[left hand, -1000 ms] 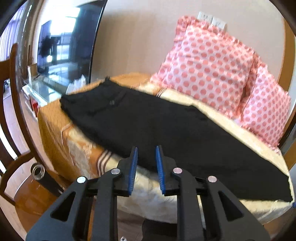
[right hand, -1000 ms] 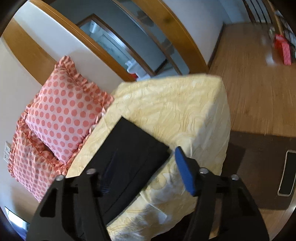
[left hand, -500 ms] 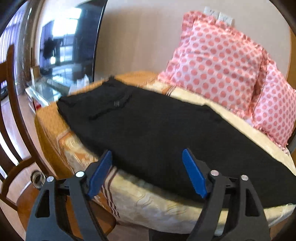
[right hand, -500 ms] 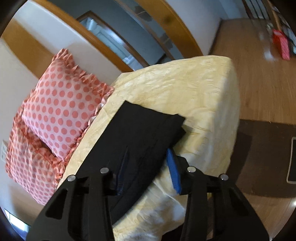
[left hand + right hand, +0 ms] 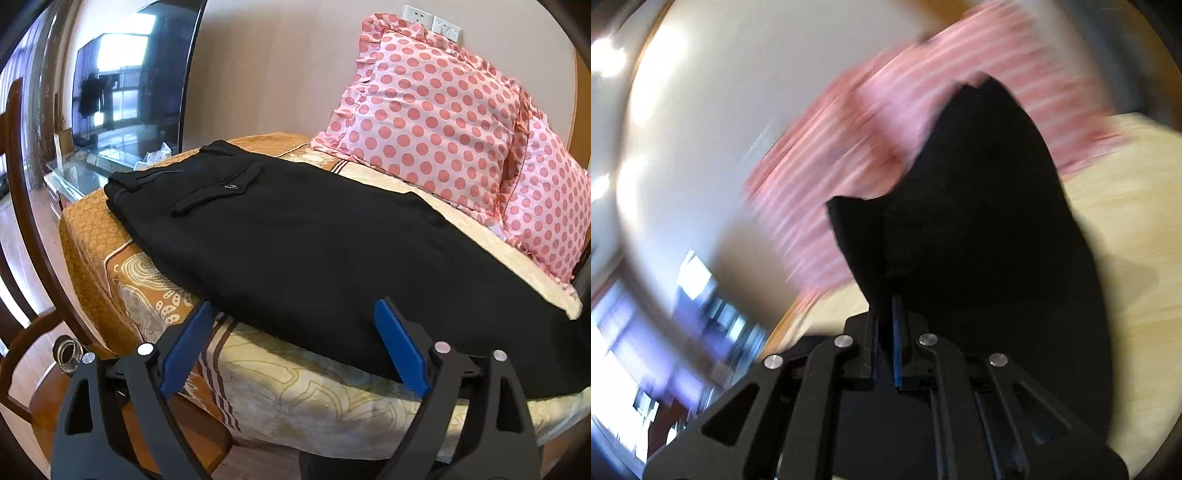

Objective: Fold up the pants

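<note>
Left wrist view: the black pants [image 5: 314,236] lie flat along the bed [image 5: 122,266], the waistband and buttoned back pocket at the far left end, the legs running off to the right past the frame edge, so the long axis crosses the view from upper left to lower right. The left hand-held gripper [image 5: 291,343] is released, its blue pads spread wide, and hangs just beside the near long edge of the garment at about mid-length; neither pad touches cloth as far as can be seen. Two pink spotted pillows [image 5: 424,110] stand against the wall behind the pants, and a dark screen [image 5: 129,81] is at far left. Right wrist view (heavily blurred, so detail is limited): the right hand-held gripper [image 5: 886,321] is clenched on a corner of the pants [image 5: 990,221], seemingly the leg end, with black cloth rising from between the closed pads and lifted clear of the pale bed cover [image 5: 1137,184]. Judgement: the fold in hand is lengthwise, hem toward waistband, so the carrying hand is the right one, and the waistband lies away along the long axis toward the left hand-held gripper's side. The left is the nearer to the mid-length edge and is placed to pin or pinch there.
</note>
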Motion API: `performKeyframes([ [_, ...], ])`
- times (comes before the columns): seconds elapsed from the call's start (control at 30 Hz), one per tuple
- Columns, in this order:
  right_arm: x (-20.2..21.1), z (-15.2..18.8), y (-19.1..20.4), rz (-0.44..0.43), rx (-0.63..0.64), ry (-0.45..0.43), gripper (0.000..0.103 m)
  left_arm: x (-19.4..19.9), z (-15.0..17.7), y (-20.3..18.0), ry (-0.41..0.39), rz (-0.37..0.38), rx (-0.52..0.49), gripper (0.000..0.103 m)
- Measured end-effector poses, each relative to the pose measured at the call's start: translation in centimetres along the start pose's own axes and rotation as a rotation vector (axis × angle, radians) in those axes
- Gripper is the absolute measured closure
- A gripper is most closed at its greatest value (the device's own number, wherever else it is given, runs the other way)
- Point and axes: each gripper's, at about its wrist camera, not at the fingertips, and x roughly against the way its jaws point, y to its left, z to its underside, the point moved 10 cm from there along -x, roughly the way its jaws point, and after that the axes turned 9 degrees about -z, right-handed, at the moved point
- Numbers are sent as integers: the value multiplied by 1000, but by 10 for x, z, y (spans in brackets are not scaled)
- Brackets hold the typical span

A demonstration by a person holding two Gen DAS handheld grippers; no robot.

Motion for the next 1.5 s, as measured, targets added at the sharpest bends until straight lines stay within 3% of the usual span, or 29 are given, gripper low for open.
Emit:
performKeyframes([
  [0.13,-95,102,54,-110,101,347,98,5,-2,9,32,41,66,13],
  [0.23,-121,145,62,-111,124,452,97,10,-9,26,20,28,99,13],
  [0.37,-121,129,75,-130,112,368,97,14,-26,53,-24,-7,150,13],
  [0.43,-124,120,90,-129,175,313,95,12,-33,61,-22,-8,175,13],
  [0.5,-132,142,107,-121,291,375,94,9,-38,68,-8,2,203,13],
  [0.57,-137,171,117,-138,386,466,80,6,-41,74,8,19,230,13],
  [0.6,-138,181,121,-146,408,495,65,4,-43,77,17,28,242,13],
  [0.63,-136,191,123,-161,422,522,44,2,-44,82,29,34,261,13],
  [0.67,-135,194,127,-168,432,520,33,0,-45,86,37,35,276,13],
  [0.73,-133,191,133,-201,442,488,31,-5,-47,95,56,43,307,13],
  [0.8,-141,199,125,-195,415,552,31,-12,-50,105,85,61,349,13],
  [0.93,-135,199,117,-212,385,542,30,-23,-57,119,128,92,432,13],
  [1.03,-123,199,118,-226,364,538,29,-31,-64,123,148,81,443,13],
  [1.27,-128,201,125,-235,369,535,26,-52,-62,120,240,135,487,13],
  [1.5,-127,202,124,-246,366,525,25,-58,-65,120,257,128,513,14],
])
